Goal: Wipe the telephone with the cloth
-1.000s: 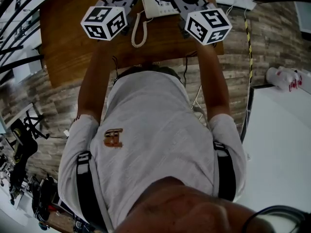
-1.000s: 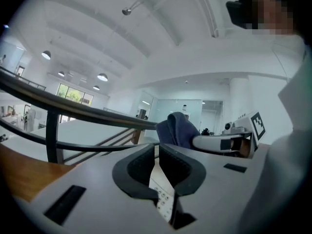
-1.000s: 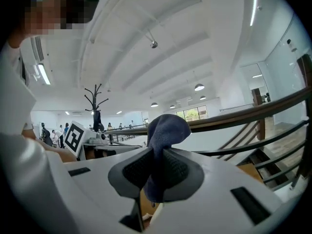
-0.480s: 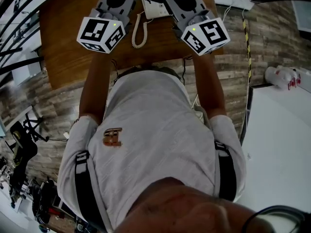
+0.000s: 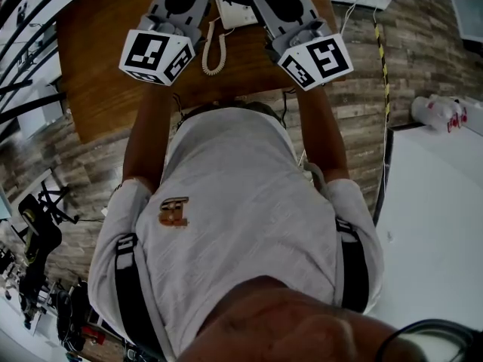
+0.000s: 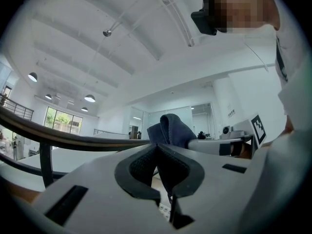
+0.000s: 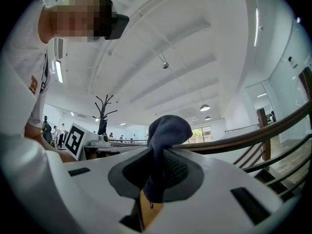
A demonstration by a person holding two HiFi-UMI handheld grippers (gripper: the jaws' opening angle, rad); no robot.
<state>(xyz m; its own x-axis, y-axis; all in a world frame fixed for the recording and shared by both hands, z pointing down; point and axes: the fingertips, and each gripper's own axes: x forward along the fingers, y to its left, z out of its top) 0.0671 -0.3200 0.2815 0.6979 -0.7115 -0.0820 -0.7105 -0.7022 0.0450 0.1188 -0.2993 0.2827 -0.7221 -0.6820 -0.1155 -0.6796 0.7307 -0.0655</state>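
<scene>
A white telephone (image 5: 240,12) with a coiled cord (image 5: 213,51) lies on the brown wooden table (image 5: 106,66) at the top of the head view, partly hidden under both grippers. A dark blue cloth (image 6: 169,128) bunches up just beyond the jaws. My left gripper (image 6: 157,147) is shut, with a strip of the cloth pinched in it. My right gripper (image 7: 155,152) is shut on the same cloth (image 7: 168,128). The two grippers lean toward each other over the telephone, and their marker cubes (image 5: 157,55) (image 5: 315,60) sit near the table's front edge.
The person stands against the table's near edge on a plank floor. A white platform (image 5: 430,225) fills the right side, with white bottles (image 5: 438,115) beyond it. A yellow-black cable (image 5: 381,44) runs past the table's right end. Dark railings (image 5: 23,74) stand at the left.
Both grippers have moved forward over the telephone and tilted inward, so their marker cubes have turned. Less of the telephone shows now.
</scene>
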